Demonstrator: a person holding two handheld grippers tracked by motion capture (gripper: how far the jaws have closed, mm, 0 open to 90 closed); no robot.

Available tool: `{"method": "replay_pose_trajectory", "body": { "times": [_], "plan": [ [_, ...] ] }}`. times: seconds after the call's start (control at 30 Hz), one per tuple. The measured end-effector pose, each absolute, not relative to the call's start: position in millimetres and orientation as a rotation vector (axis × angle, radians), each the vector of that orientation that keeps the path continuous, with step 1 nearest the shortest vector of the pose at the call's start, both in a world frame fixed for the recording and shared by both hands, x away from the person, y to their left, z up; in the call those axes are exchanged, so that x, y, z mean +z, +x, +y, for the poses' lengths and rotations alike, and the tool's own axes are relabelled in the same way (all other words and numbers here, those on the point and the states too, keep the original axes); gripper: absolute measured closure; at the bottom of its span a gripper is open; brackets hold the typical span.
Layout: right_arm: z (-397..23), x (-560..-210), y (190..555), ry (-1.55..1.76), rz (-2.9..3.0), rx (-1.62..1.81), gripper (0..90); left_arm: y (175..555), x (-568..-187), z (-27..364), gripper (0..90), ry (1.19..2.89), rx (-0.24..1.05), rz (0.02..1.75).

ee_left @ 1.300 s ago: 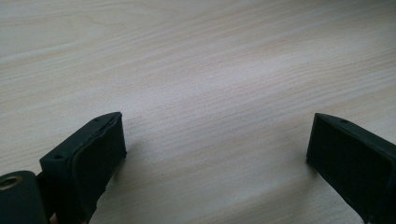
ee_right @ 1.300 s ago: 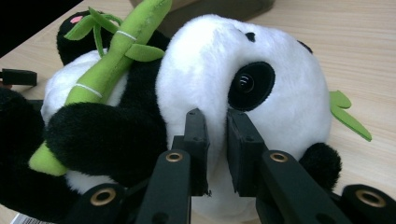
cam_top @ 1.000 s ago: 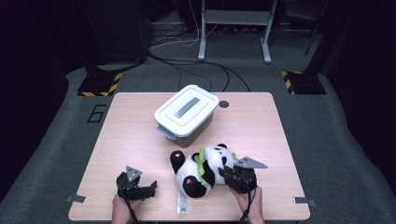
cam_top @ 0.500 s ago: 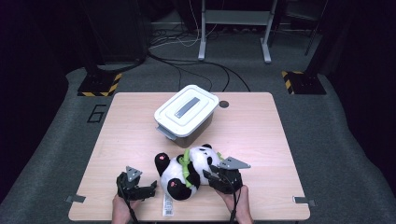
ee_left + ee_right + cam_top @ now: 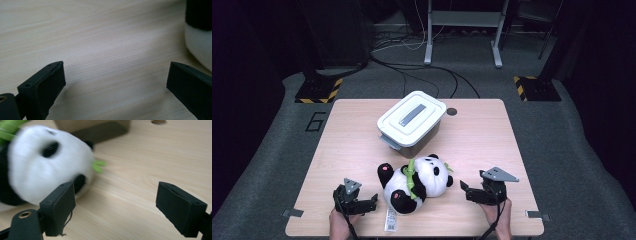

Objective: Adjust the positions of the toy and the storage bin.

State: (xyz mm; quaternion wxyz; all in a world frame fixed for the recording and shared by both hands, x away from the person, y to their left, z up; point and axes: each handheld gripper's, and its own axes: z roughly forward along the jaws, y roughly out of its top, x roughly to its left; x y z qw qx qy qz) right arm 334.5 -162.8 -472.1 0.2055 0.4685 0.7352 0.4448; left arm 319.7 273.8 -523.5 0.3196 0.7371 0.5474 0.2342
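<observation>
Plush, soft and surely light, the panda (image 5: pixel 417 182) looked like a thing that would squash under the pads and flop where it was not supported, so any grip would have had to bite deep into a limb or the body rather than skim the fur. Nearest the person, the left gripper (image 5: pixel 371 201) sat just left of the panda, jaws spread wide with bare table (image 5: pixel 100 45) between them and a corner of the toy's black-and-white flank (image 5: pixel 197 42) off to one side. The right gripper (image 5: pixel 463 190) stood a little to the right of the panda's head, apart from it; its jaws had just been opening and stood wide with nothing between them, the blurred white head (image 5: pixel 47 162) lying just beyond the left-hand jaw in the right gripper view. The panda lay on its back near the front edge, head to the right, red-soled feet toward the left, a green leaf sprig (image 5: pixel 411 175) across its chest and a paper tag (image 5: pixel 390 220) trailing toward the person. By my reckoning the fat head was too broad and springy to pinch well; an arm, a leg or an ear would have given a narrower, surer hold, and the leaf or tag might have torn. Just behind the panda stood a lidded bin (image 5: pixel 411 120), its lid shut.
</observation>
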Motion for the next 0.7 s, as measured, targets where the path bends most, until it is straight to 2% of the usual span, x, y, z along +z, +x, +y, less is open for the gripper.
{"method": "replay_pose_trajectory", "body": {
  "times": [0.03, 0.3, 0.7],
  "plan": [
    [-179.0, -485.3, 341.5, 1.355, 2.038, 1.208, 13.9, 316.4, -515.7, 273.3, 1.9, 1.92, 0.62, 1.429],
    [-211.5, -524.2, 359.9, 1.506, 2.023, 1.032, 13.3, 308.7, -484.9, 271.5, 3.0, 1.872, 0.614, 1.371],
    [-214.2, -526.9, 365.9, 1.491, 2.023, 0.933, 14.6, 331.3, -458.7, 260.6, 11.4, 1.782, 0.508, 1.334]
  ]
}}
